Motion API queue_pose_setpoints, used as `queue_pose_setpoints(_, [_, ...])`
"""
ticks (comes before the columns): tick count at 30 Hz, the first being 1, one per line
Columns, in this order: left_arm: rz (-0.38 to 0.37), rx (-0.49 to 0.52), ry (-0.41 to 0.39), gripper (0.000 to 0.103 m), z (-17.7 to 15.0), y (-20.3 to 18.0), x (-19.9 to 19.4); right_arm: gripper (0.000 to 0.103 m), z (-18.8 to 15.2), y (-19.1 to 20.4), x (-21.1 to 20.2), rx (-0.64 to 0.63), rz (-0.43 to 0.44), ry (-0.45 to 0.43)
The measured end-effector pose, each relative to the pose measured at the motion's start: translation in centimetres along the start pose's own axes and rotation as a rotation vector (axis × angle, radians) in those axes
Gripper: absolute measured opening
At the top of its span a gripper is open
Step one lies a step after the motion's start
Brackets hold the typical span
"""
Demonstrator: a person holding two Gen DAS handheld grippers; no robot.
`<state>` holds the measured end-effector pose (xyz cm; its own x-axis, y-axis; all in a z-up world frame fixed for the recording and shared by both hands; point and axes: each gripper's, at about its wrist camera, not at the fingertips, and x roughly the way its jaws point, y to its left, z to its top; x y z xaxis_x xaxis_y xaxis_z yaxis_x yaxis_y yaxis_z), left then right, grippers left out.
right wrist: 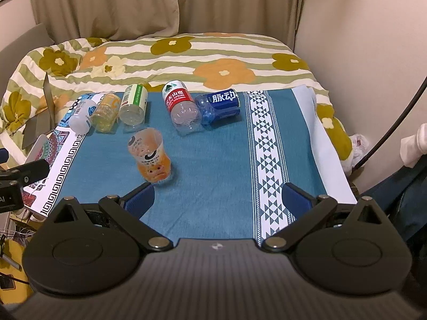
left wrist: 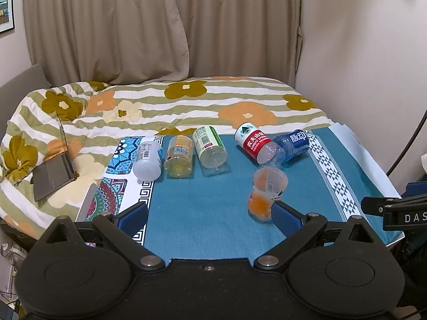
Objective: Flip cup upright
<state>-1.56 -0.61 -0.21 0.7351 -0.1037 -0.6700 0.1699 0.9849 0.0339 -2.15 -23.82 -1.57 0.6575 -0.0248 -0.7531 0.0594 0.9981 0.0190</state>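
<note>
An orange cut-bottle cup (left wrist: 265, 196) stands open end up on the blue cloth, slightly blurred; it also shows in the right wrist view (right wrist: 151, 156). Behind it several cups lie on their sides: a white one (left wrist: 148, 161), a yellow one (left wrist: 179, 157), a green-labelled one (left wrist: 210, 146), a red-labelled one (left wrist: 257, 144) and a blue one (left wrist: 292, 142). My left gripper (left wrist: 210, 213) is open and empty, its right finger just beside the orange cup. My right gripper (right wrist: 218, 198) is open and empty, its left finger just in front of the orange cup.
The blue cloth (right wrist: 213, 160) covers a table before a bed with a flowered quilt (left wrist: 173, 101). An open laptop (left wrist: 54, 170) lies on the bed at the left. The other gripper's body (left wrist: 395, 210) shows at the right edge. Curtains and a wall stand behind.
</note>
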Motion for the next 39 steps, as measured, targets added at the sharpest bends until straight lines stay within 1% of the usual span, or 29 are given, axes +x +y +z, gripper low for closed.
queue_pose_setpoints(12, [0.011, 0.026, -0.017, 0.101, 0.09, -0.35, -0.16, 0.103, -0.07, -0.16, -0.12, 0.005, -0.002, -0.004])
queue_pose_setpoints(33, [0.005, 0.028, -0.011, 0.101, 0.21, -0.59, 0.04, 0.103, 0.12, -0.24, 0.11, 0.007, -0.003, -0.002])
queue_pose_setpoints(39, [0.019, 0.024, -0.023, 0.101, 0.54, -0.66, 0.34, 0.103, 0.26, -0.19, 0.4, 0.005, -0.004, 0.002])
